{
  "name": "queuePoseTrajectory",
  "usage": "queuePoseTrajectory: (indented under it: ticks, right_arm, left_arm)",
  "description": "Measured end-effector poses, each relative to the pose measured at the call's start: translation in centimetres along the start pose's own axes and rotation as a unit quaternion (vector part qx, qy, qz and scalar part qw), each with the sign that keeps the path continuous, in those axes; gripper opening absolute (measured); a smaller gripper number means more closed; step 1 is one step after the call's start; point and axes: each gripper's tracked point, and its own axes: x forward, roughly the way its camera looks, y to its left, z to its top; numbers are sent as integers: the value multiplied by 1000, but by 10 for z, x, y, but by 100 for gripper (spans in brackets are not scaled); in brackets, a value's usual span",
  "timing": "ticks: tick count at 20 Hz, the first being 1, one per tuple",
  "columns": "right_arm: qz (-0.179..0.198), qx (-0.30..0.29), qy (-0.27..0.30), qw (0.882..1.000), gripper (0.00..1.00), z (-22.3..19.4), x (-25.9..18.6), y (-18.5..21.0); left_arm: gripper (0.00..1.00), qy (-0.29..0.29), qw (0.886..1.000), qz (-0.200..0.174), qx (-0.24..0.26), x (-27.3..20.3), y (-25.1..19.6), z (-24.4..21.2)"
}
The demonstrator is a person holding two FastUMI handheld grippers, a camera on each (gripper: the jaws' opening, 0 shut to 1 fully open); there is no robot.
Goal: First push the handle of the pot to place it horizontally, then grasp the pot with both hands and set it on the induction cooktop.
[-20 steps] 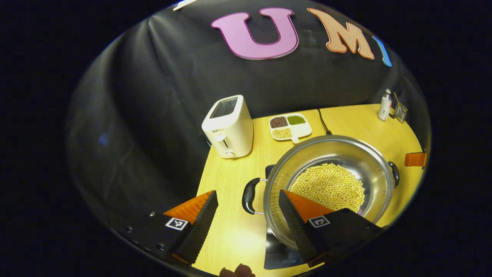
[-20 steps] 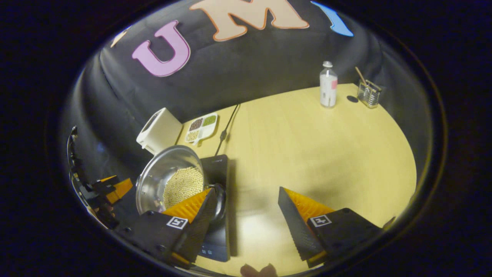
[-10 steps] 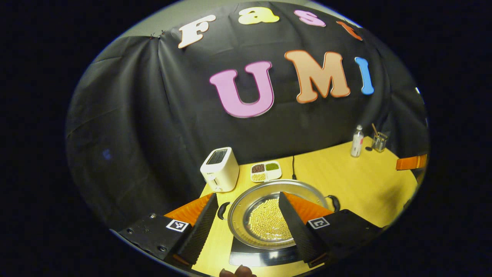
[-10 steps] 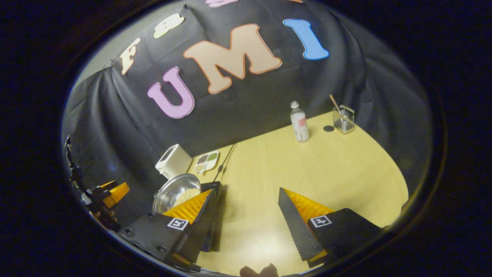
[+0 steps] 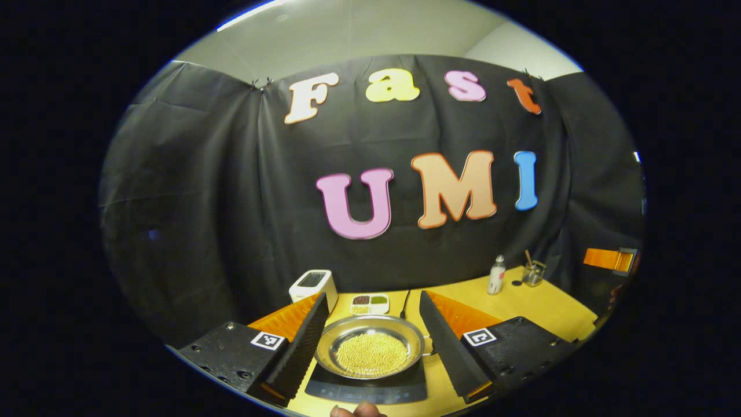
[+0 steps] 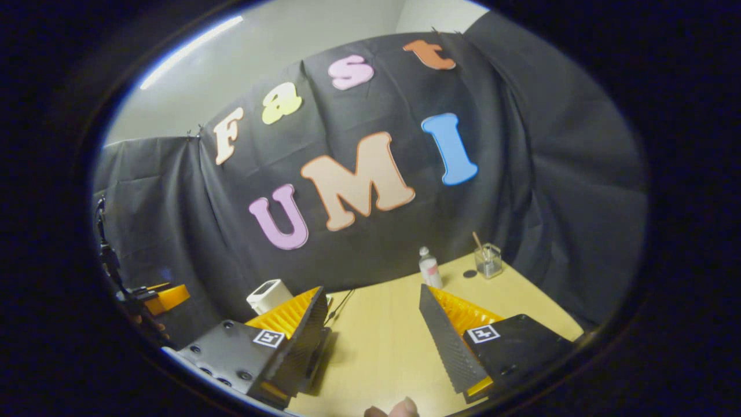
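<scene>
A steel pot (image 5: 405, 341) holding yellow beans (image 5: 370, 353) sits on the black induction cooktop (image 5: 370, 394) near the table's front edge. In the left gripper view, my left gripper (image 5: 373, 294) hangs open above and behind the pot, one finger to each side of it, touching nothing. The right gripper (image 5: 608, 259) shows small at the far right of that view. In the right gripper view, my right gripper (image 6: 370, 288) is open over bare tabletop. A corner of the cooktop (image 6: 322, 346) peeks out behind its left finger. The left gripper (image 6: 157, 295) shows at the far left.
A white toaster (image 5: 312, 284) and a divided tray of beans (image 5: 369, 302) stand behind the pot. A black cord (image 5: 405, 297) runs back from the cooktop. A bottle (image 5: 496, 275) and a glass jar (image 5: 534, 273) are at the back right of the wooden table (image 6: 382, 341).
Both grippers have drawn back and upward, away from the pot, and now look more at the wall. The pot stays put on the cooktop.
</scene>
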Motion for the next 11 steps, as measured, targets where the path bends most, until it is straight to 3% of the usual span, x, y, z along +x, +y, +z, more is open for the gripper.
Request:
queuePoseTrajectory:
  ticks: [4, 5, 6, 7, 9, 10, 11]
  right_arm:
    - [-12, -52, -82, 995, 90, 54, -44, 24]
    - [-13, -66, -88, 994, 91, 58, -55, 32]
    - [-11, -80, -90, 993, 91, 60, -65, 40]
    - [-15, -92, -93, 991, 91, 63, -76, 45]
    - [-17, -93, -99, 991, 91, 65, -92, 62]
    - [-19, -90, -102, 991, 97, 65, -98, 69]
    - [-22, -92, -105, 990, 97, 64, -104, 74]
  left_arm:
    - [99, -51, 998, -21, -6, -27, -7, 38]
    - [92, -60, 998, -22, -9, -37, -4, 42]
    - [99, -65, 997, -24, -14, -44, -2, 44]
    - [92, -63, 998, -25, -16, -52, -1, 44]
    - [96, -65, 997, -36, -12, -59, 3, 43]
    - [96, -67, 997, -38, -7, -60, 5, 42]
    - [99, -65, 997, -41, -8, -63, 9, 38]
